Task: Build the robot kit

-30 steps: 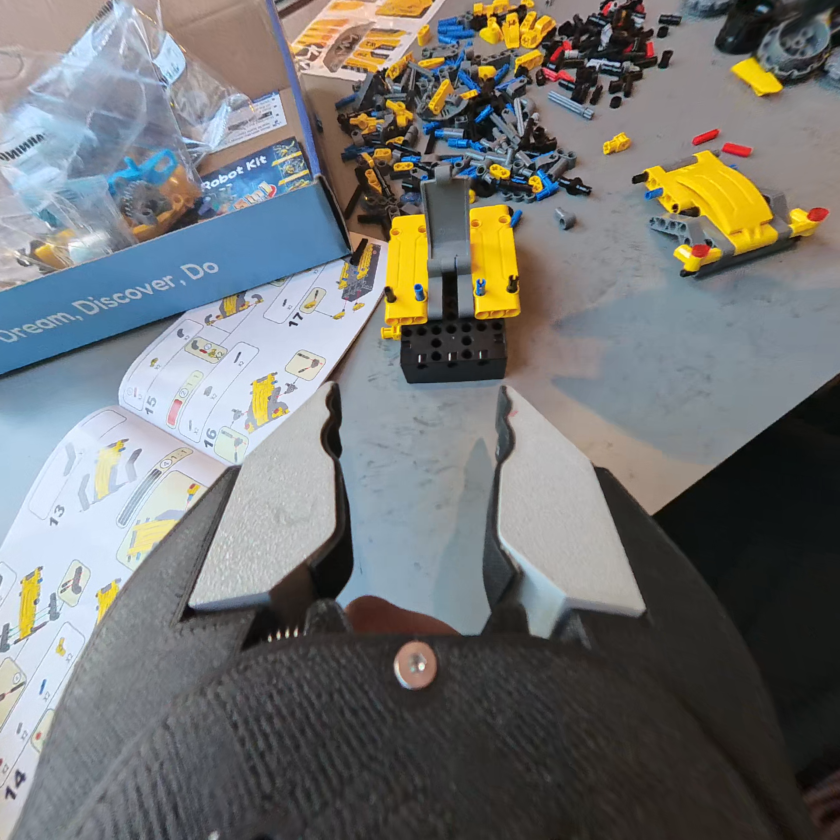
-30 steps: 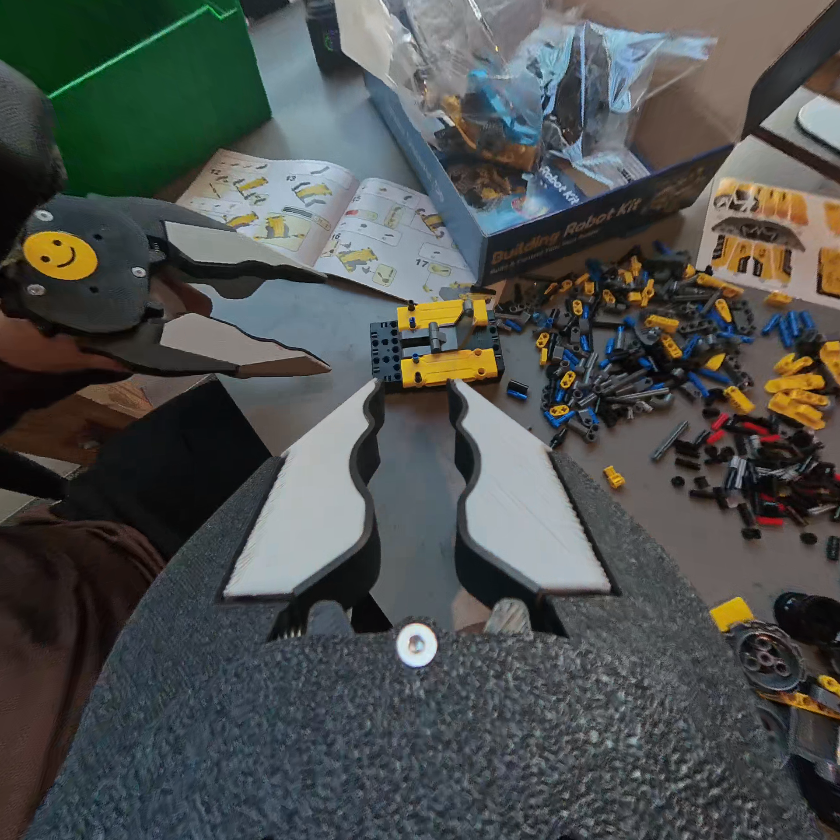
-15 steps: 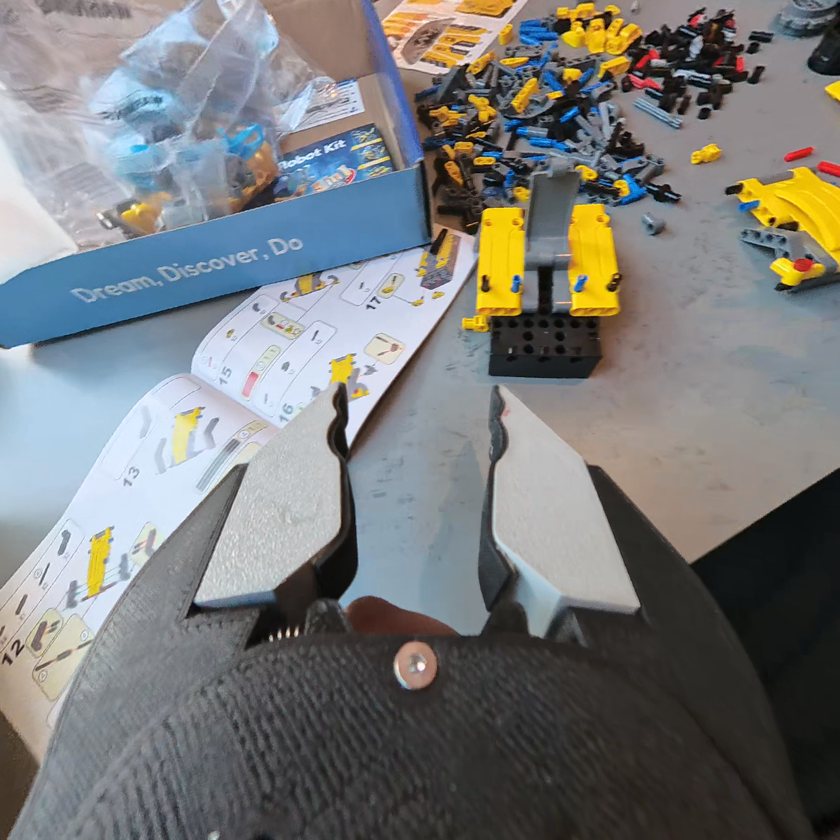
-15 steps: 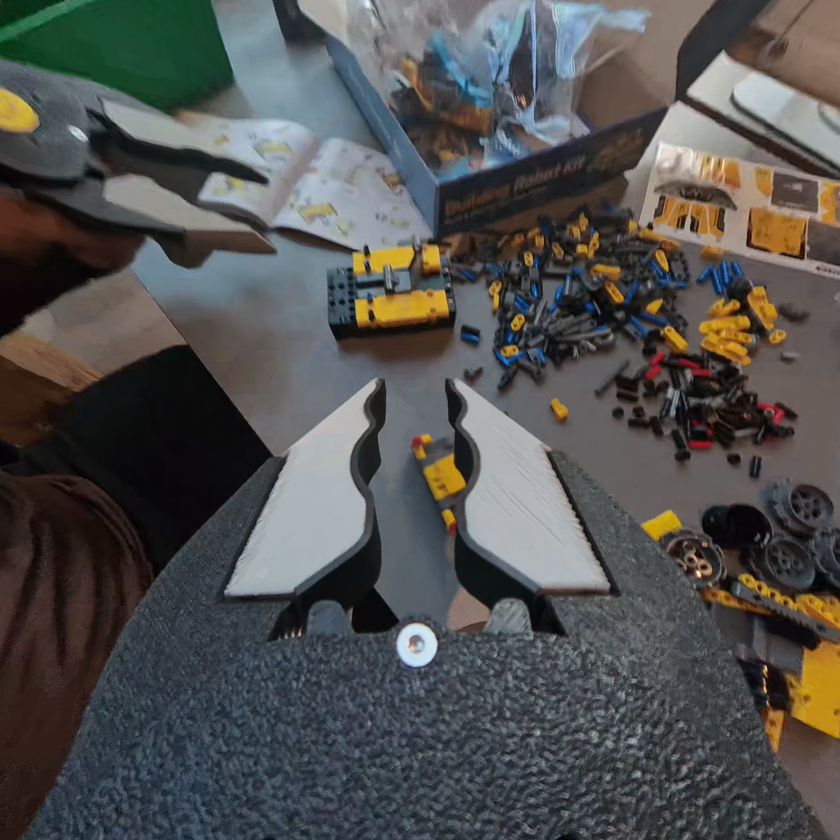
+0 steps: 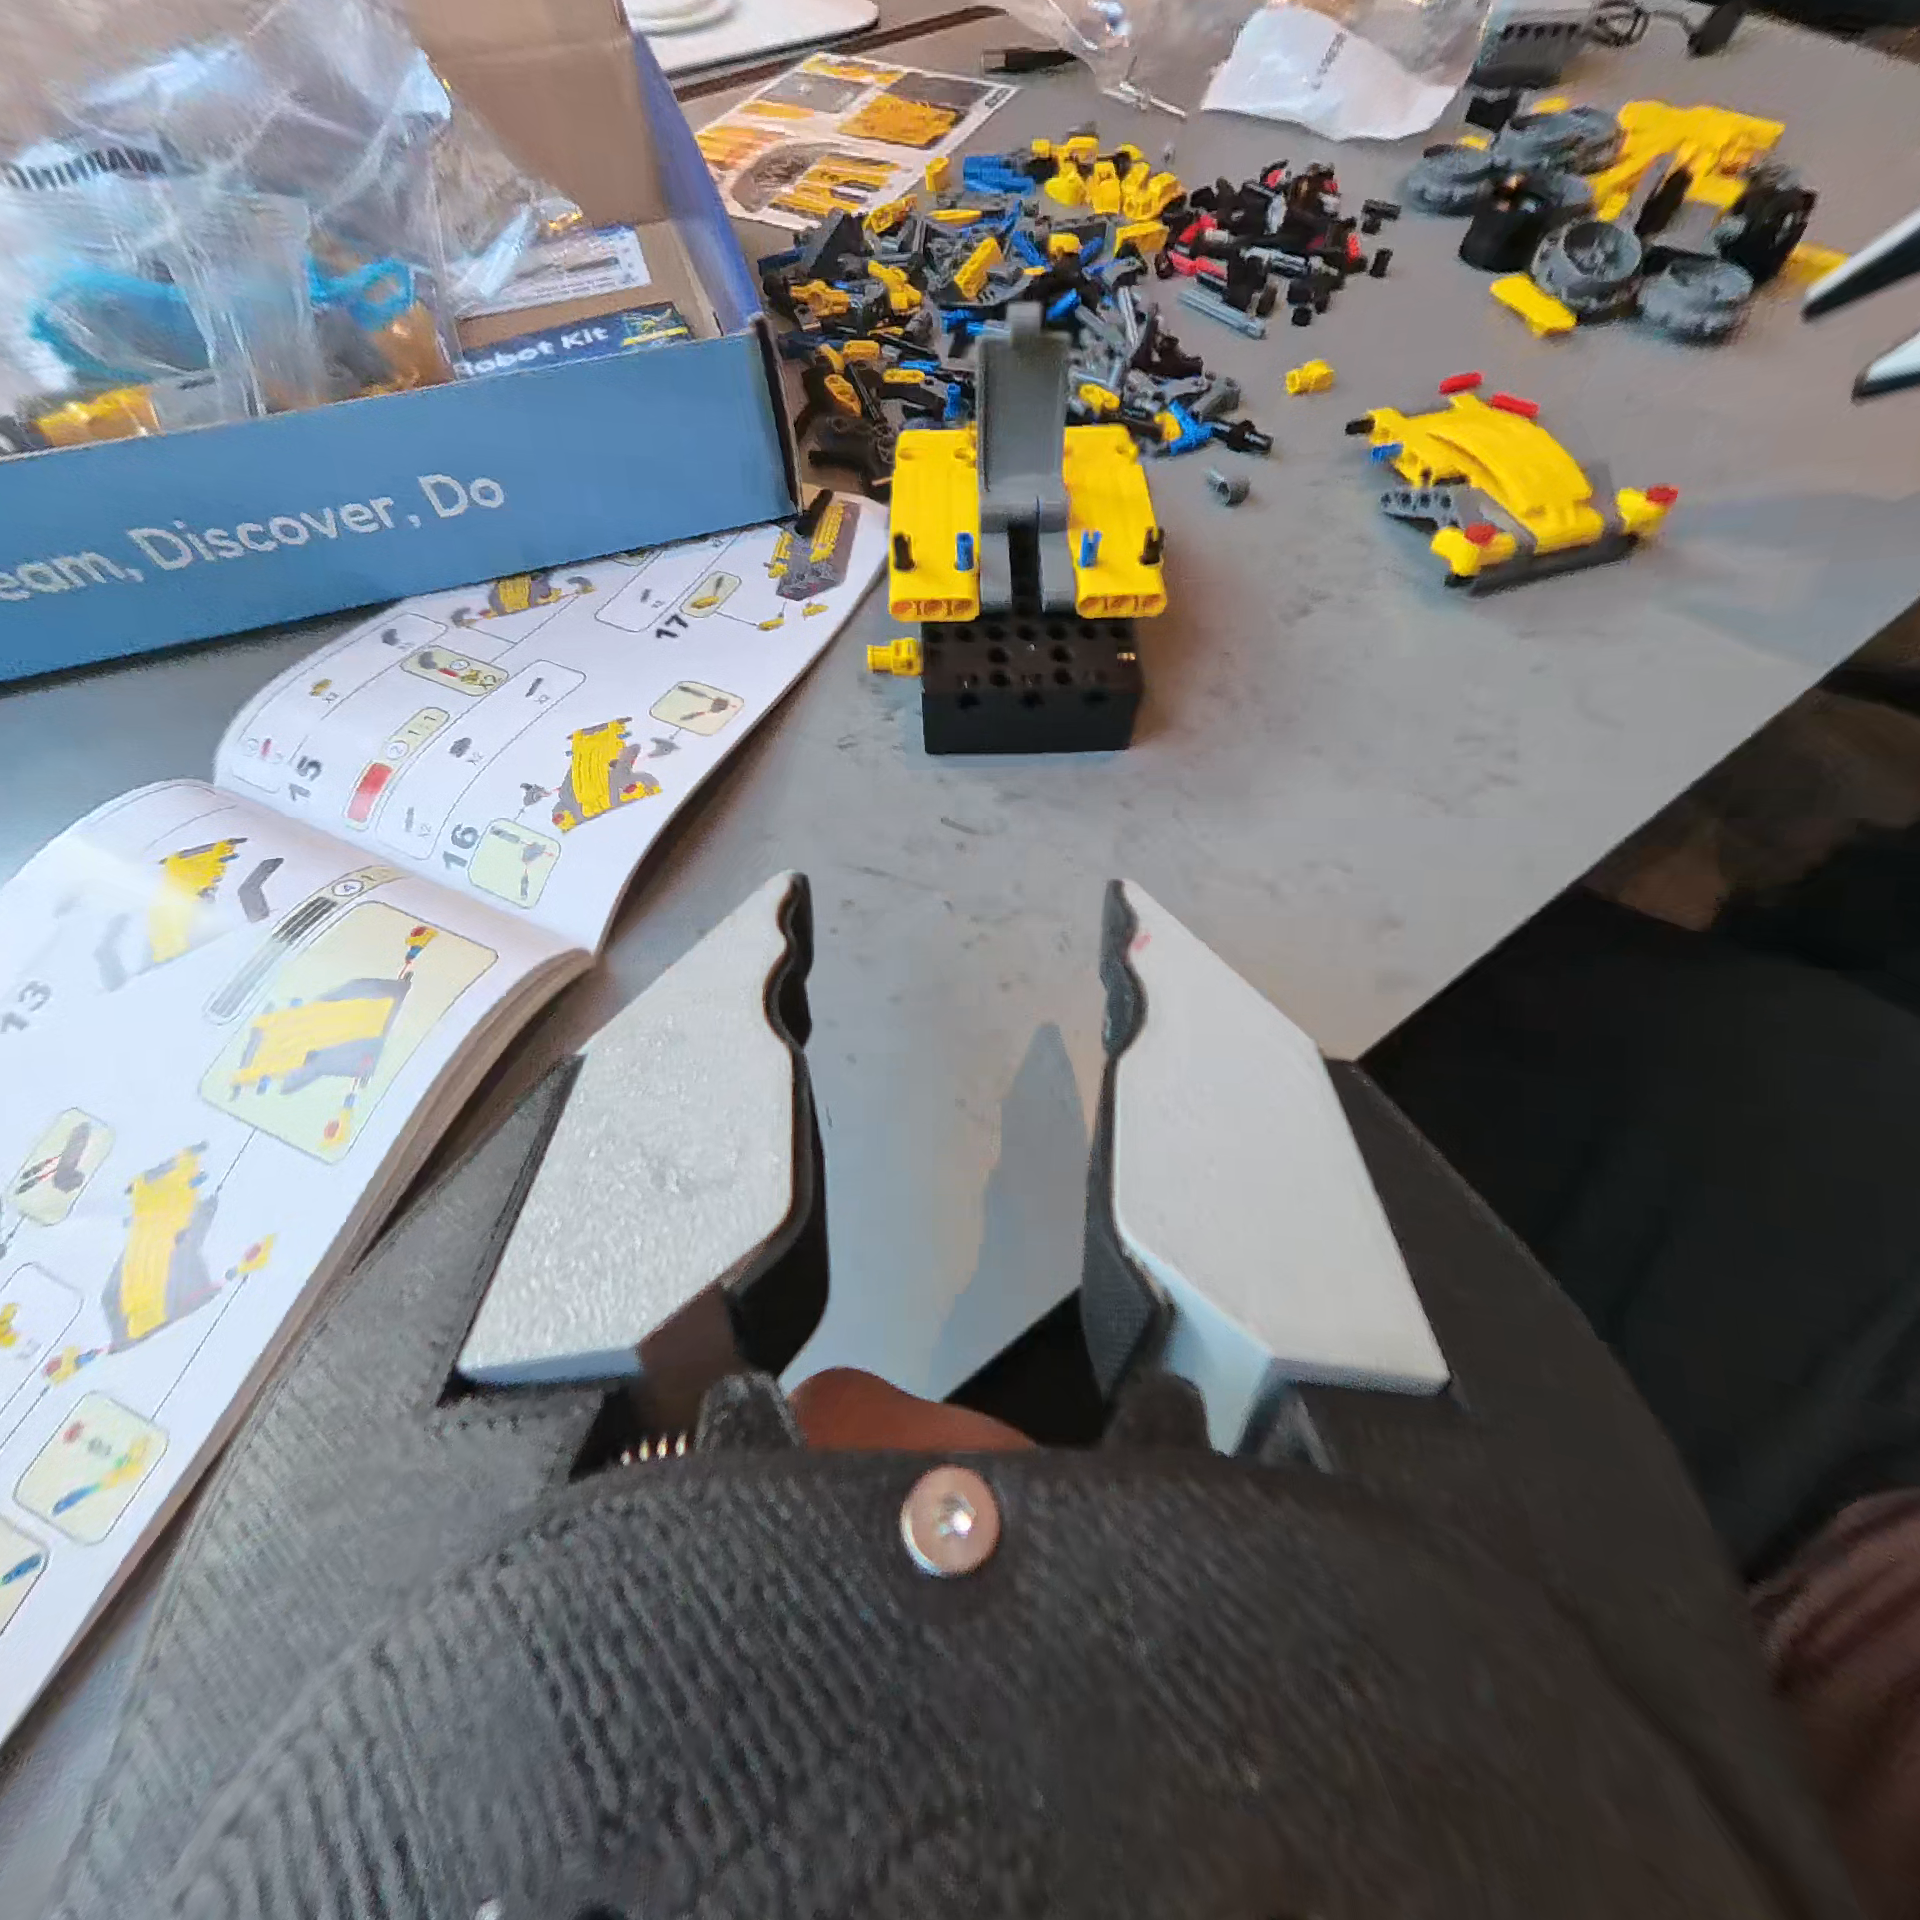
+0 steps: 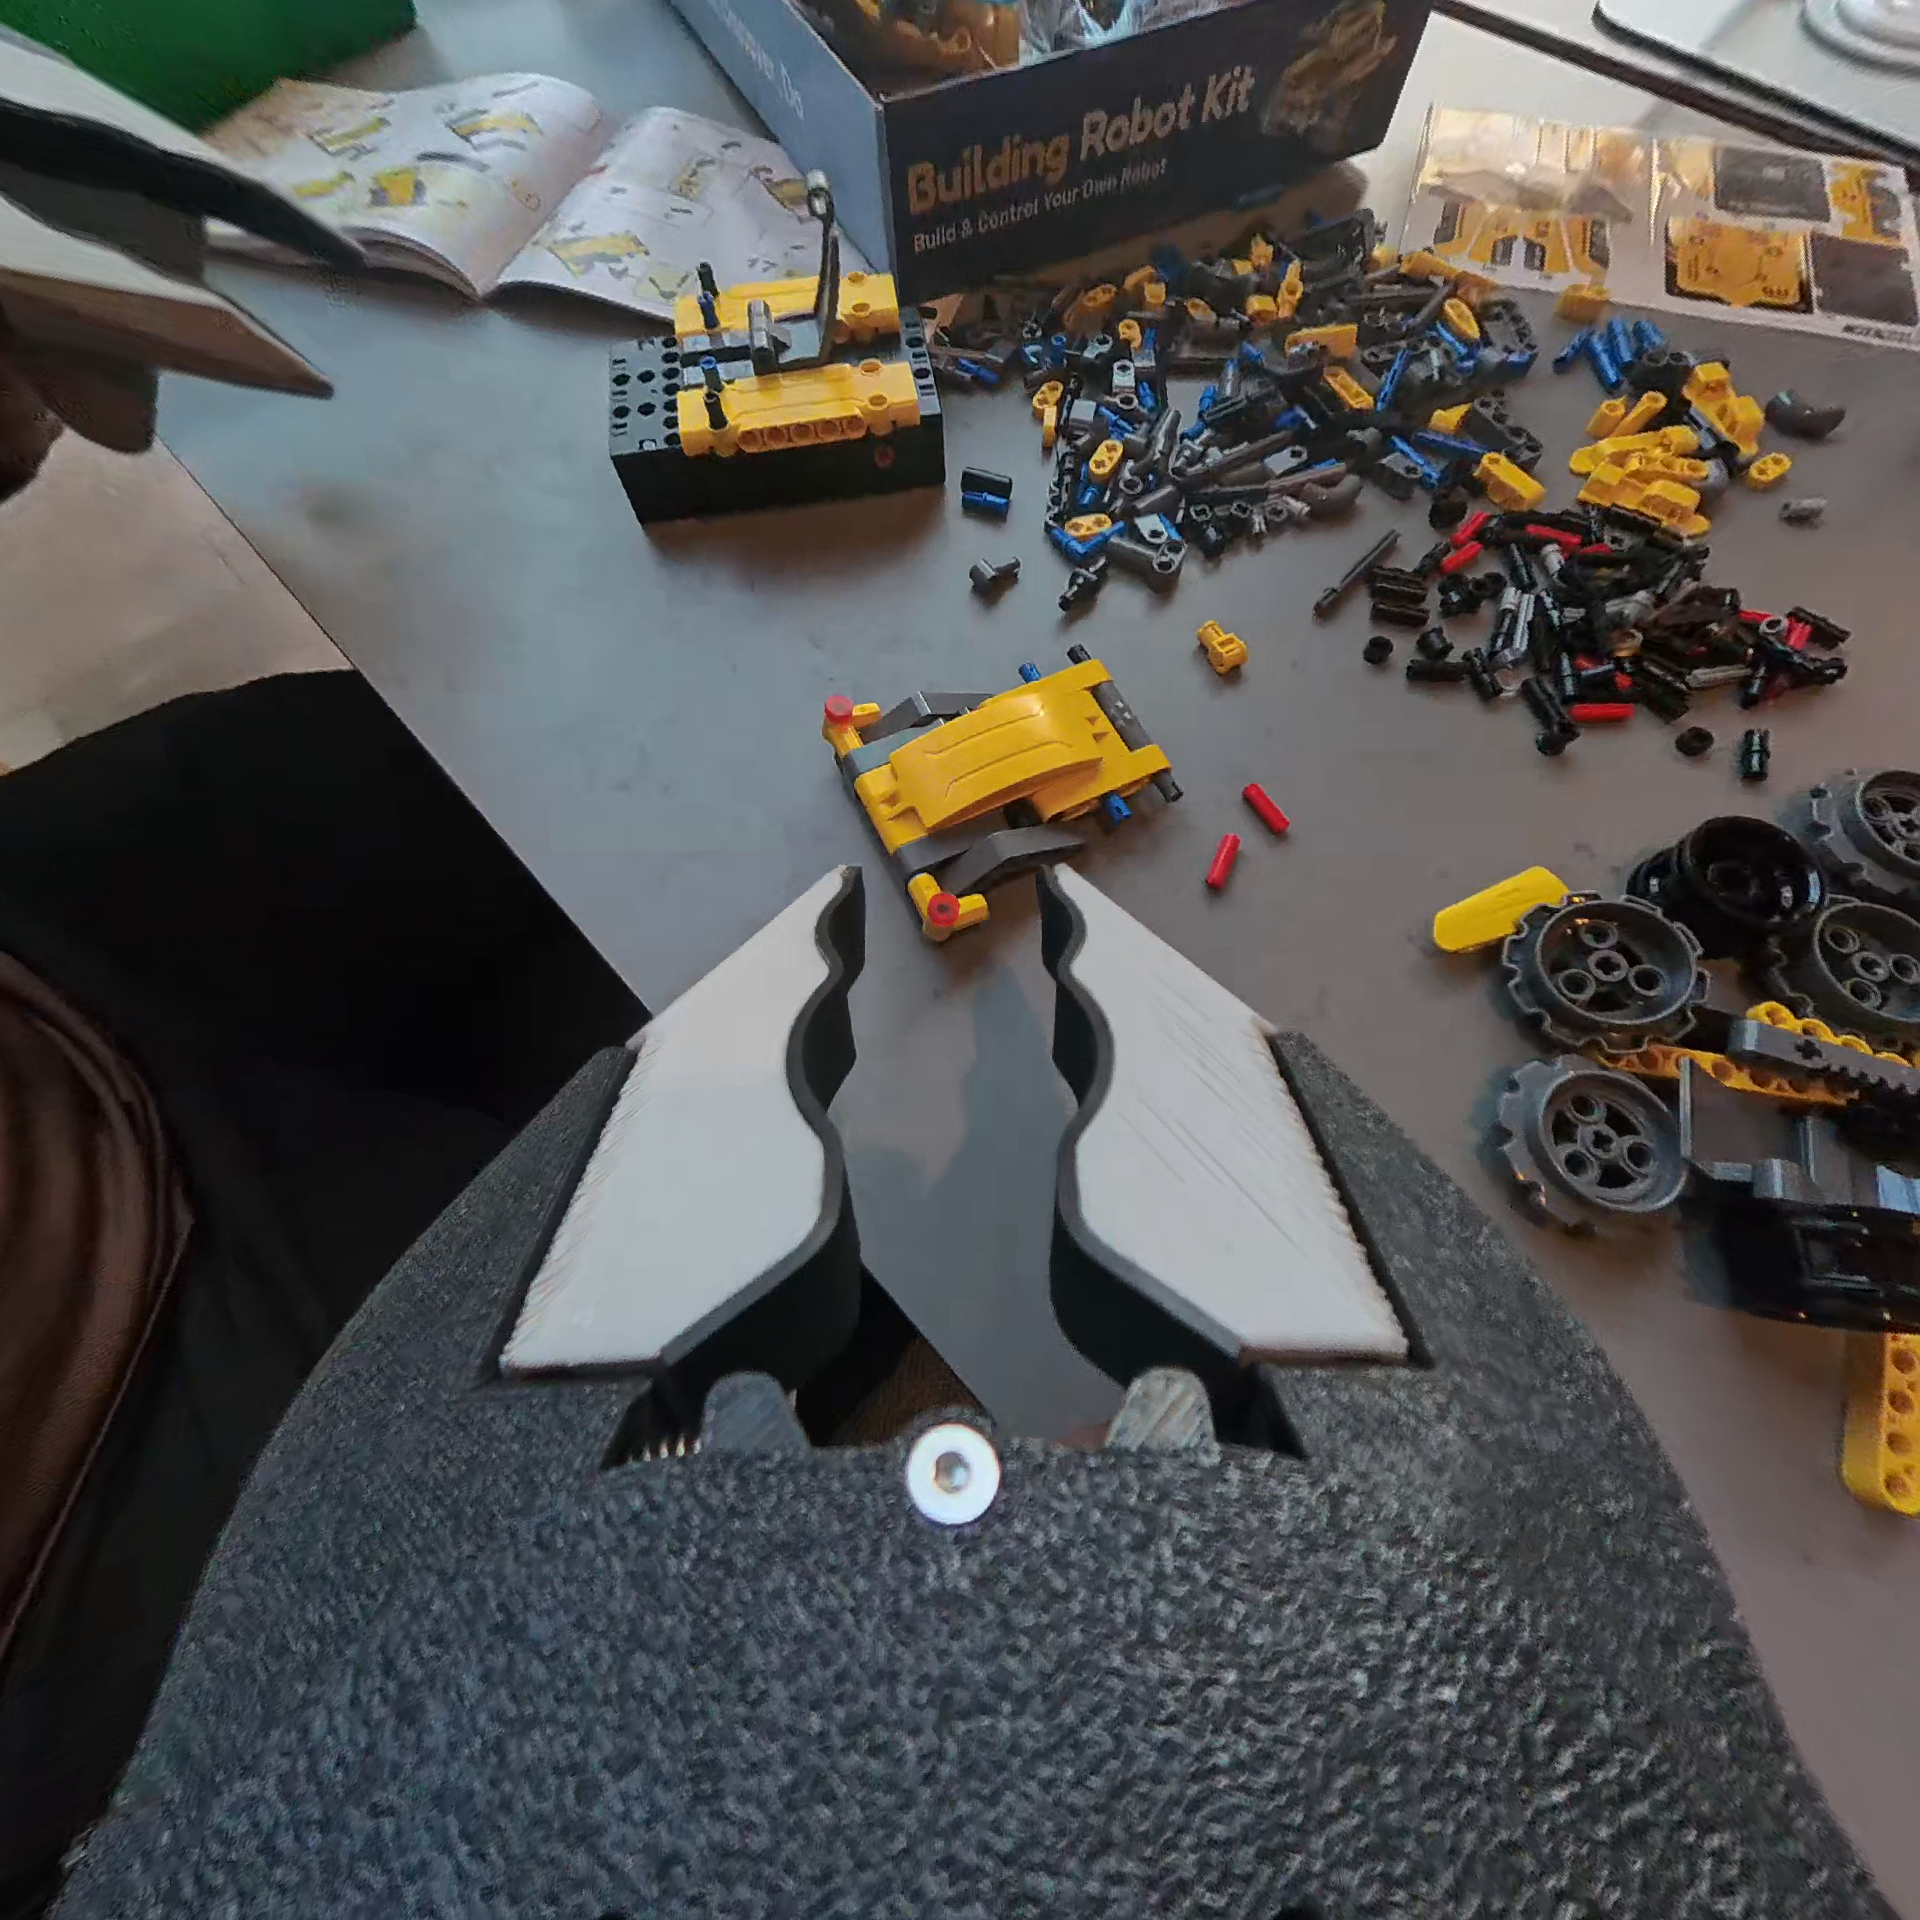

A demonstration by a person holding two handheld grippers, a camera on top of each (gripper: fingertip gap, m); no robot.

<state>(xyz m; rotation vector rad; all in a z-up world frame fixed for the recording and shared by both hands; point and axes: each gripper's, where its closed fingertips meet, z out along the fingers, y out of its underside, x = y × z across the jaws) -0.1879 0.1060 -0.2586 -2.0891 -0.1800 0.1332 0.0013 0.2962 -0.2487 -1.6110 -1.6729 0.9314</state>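
Two hand-held grippers hover over a grey surface (image 5: 1299, 831) strewn with building-kit parts. The left gripper (image 5: 951, 914) hangs with its jaws apart and empty; straight ahead of them, a little way off, sits a black perforated block carrying two yellow panels and a grey upright piece (image 5: 1023, 582). To the left of those jaws lies an open instruction booklet (image 5: 343, 883), and beyond it a blue cardboard box (image 5: 416, 499) stuffed with clear bags. The right gripper (image 6: 951, 883) also has its jaws apart and holds nothing; just beyond the tips, nearly between them, lies a small yellow and grey sub-assembly with red studs (image 6: 997, 779). Two loose red pins (image 6: 1247, 831) rest to the right of it, and grey toothed wheels (image 6: 1605, 971) on a part-built yellow frame lie farther right. A dense heap of small black, blue and yellow connectors (image 6: 1351, 416) spreads ahead of the right jaws, in front of the box. Whether the tips touch the sub-assembly cannot be told; they appear just short of it.
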